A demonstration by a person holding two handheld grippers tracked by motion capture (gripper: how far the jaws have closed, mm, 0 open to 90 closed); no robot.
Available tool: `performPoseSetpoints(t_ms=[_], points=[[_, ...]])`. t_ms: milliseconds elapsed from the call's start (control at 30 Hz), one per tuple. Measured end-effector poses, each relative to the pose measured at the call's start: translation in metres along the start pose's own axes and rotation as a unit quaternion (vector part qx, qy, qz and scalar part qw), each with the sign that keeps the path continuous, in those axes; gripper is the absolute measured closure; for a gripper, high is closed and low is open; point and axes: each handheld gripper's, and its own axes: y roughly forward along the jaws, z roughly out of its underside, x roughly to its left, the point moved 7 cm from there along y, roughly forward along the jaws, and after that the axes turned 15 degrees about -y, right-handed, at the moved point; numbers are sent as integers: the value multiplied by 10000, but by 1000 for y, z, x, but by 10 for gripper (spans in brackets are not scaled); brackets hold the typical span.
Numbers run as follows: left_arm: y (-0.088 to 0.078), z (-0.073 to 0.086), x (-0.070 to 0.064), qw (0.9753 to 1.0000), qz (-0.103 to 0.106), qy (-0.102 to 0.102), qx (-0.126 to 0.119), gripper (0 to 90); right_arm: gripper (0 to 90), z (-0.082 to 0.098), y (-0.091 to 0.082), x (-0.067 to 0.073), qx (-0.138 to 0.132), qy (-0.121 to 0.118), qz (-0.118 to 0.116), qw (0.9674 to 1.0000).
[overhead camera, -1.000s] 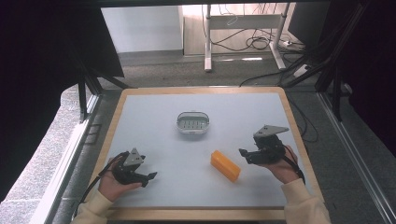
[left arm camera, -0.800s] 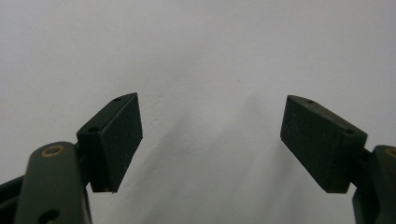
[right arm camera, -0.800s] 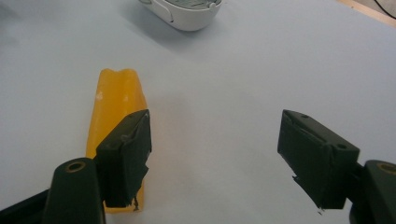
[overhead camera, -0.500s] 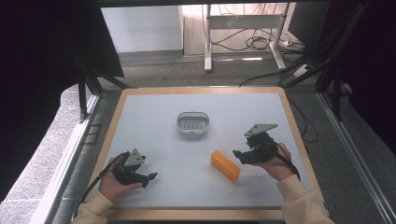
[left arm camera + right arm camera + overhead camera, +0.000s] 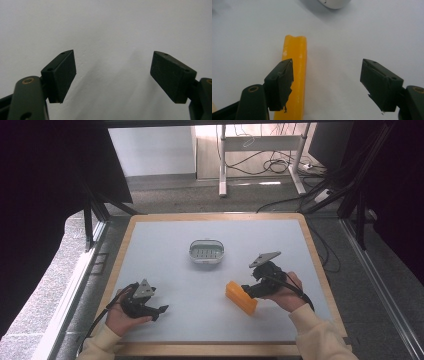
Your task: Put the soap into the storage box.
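One smooth orange block (image 5: 241,297), long, rectangular, waxy.

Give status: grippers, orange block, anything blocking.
Right gripper open beside orange block, block not between jaws. Left gripper open, nothing held. White tray farther back, well apart; nothing blocks the block.

Bright even light, soft shadows, dark bg, sharp pics
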Motion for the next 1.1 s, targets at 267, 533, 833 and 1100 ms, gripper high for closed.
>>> performPoseSetpoints(t_ms=[267, 533, 833, 1100], points=[[0, 0, 0, 10000, 2, 12, 9, 208, 285, -2, 12, 10, 250, -121, -202, 9994], [0, 0, 0, 10000, -1, 12, -3, 208, 293, -3, 16, 15, 312, -110, -332, 9989], [-1, 0, 0, 10000, 6, 10, -7, 208, 294, -2, 24, 27, 520, -190, -509, 9972], [0, 0, 0, 10000, 13, 21, 16, 207, 321, 0, 32, 34, 739, -166, -650, 9950]])
